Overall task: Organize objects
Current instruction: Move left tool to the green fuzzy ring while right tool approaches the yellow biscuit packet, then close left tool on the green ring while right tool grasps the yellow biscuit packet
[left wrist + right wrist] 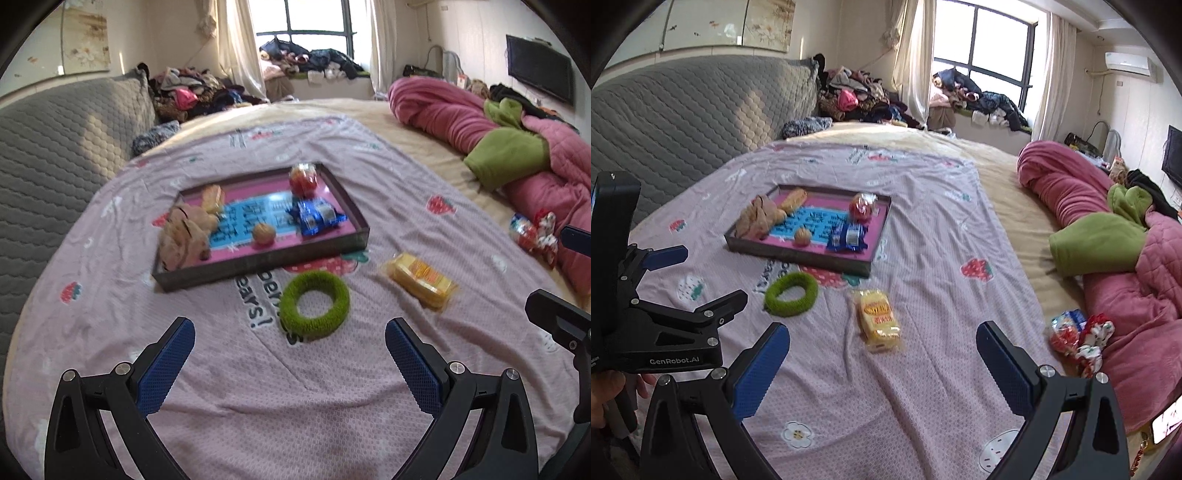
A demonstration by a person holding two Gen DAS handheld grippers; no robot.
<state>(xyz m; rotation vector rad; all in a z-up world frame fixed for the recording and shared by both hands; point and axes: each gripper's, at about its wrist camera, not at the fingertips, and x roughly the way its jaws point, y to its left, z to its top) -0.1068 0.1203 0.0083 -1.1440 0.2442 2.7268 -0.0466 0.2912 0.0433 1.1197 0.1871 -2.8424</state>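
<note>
- Both tools are held spread and empty above the pale pink strawberry-print bedsheet (229, 406): the left gripper (290, 363) has its blue-padded fingers wide apart with nothing between them, and the right gripper (882, 363) is likewise released.
- The shallow dark-rimmed tray with a pink and blue printed floor (364, 230) already carries a tan plush toy (184, 230), a wrapped bun (213, 197), a walnut-like brown ball (263, 233), a blue foil snack packet (316, 218) and a red wrapped sweet (303, 179).
- Outside the tray lie the fuzzy green ring (314, 304), just beside its near rim, the yellow cellophane-wrapped cake packet (879, 319), and, well apart by the pink quilt (1071, 195), a red and white cluster of wrapped sweets (1078, 341).
- The ring is judged the left tool's likely target, the packet the right tool's.
- The ring is best pinched across one side of its band, since the plush pile will compress.
- The packet should be gripped across its narrow width, gently, so the cake is not crushed.
- Bare tray floor near the front centre is best used for placement.
</note>
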